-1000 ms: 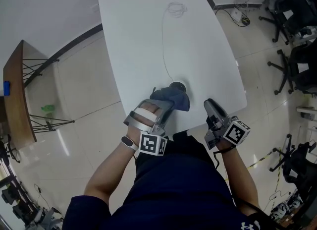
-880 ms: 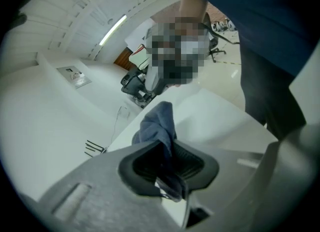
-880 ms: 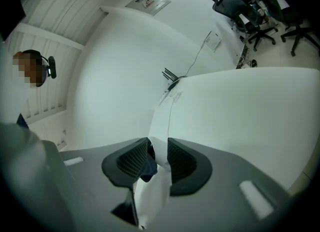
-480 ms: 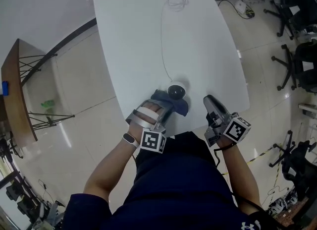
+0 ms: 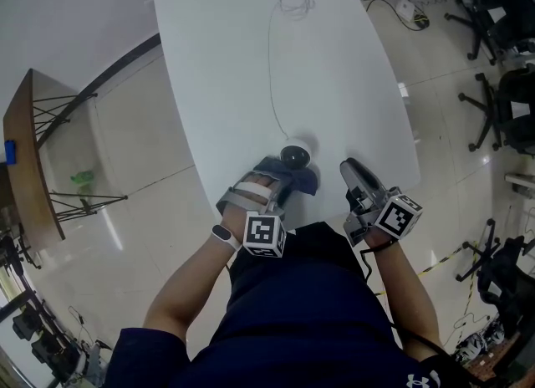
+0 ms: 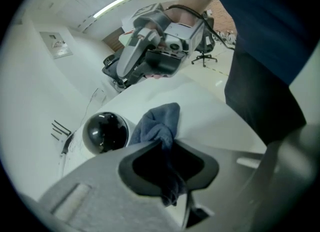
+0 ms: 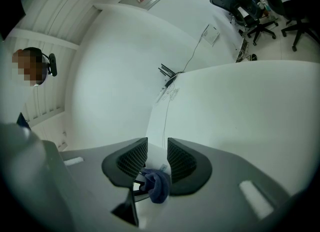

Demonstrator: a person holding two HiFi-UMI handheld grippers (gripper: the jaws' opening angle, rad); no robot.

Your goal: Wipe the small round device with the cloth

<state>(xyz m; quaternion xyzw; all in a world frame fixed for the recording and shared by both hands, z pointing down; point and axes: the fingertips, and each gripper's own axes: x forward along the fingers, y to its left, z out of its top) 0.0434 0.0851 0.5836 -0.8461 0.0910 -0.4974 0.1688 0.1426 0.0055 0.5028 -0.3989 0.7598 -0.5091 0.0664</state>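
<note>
A: Position of the small round device (image 5: 294,157)?
B: Sitting on the white table (image 5: 234,68), near the edge closest to the person. Black dome on a white base. Thin cable (image 5: 269,68) running off it up the tabletop to a loose coil (image 5: 292,2) at the far end.
A: And the cloth (image 5: 303,179)?
B: Dark blue, bunched. Lying on the table just beside the device, on its near side. Contact with the base not confirmable from above.
A: State of the left gripper (image 5: 280,181)?
B: Clamped on the cloth. Plain in the left gripper view: fabric pinched between the pads, a fold spilling out ahead toward the dome, a tail hanging back. Angled steeply down at the table.
A: Right gripper (image 5: 351,169)?
B: Held to the right of the device, apart from it, pointing low along the tabletop. Parted at the jaws, pressing on nothing. Only tabletop in the gap, plus a small blue bundle low behind the pads; cannot tell what.
A: Surroundings?
B: Pale tiled floor, black office chairs (image 5: 501,10) off to the right, a wooden side table (image 5: 29,169) at left.
</note>
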